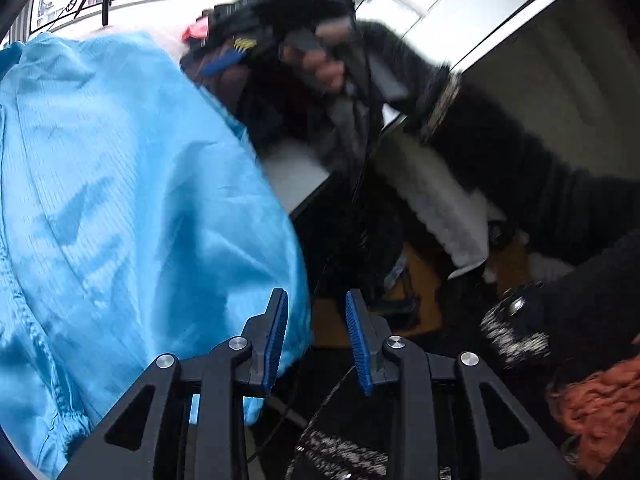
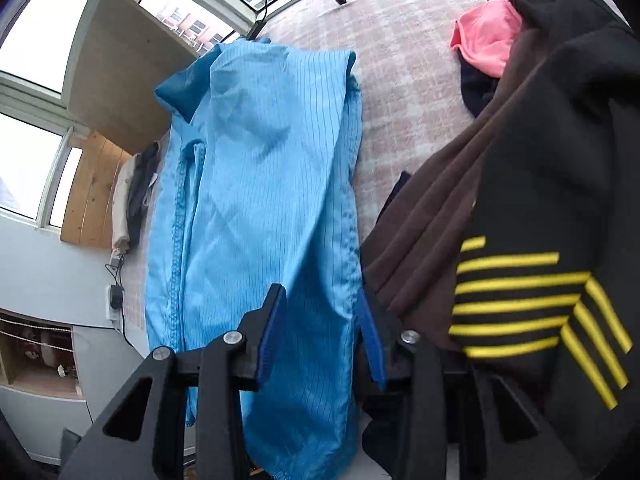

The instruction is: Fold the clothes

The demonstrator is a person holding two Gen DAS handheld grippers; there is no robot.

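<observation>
We see both tongs, left [image 1: 317, 336] and right [image 2: 322, 332], spread and empty over the blue pinstriped garment [image 2: 260, 208] on the bed [image 2: 404, 72].

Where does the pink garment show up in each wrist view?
Left wrist view: the pink garment is a small blurred patch near the top centre, just left of the right hand-held gripper.
Right wrist view: it lies at the upper right, on the heap of dark clothes.
Shared landmark: the blue garment, to the left of the pink one in both views.
</observation>
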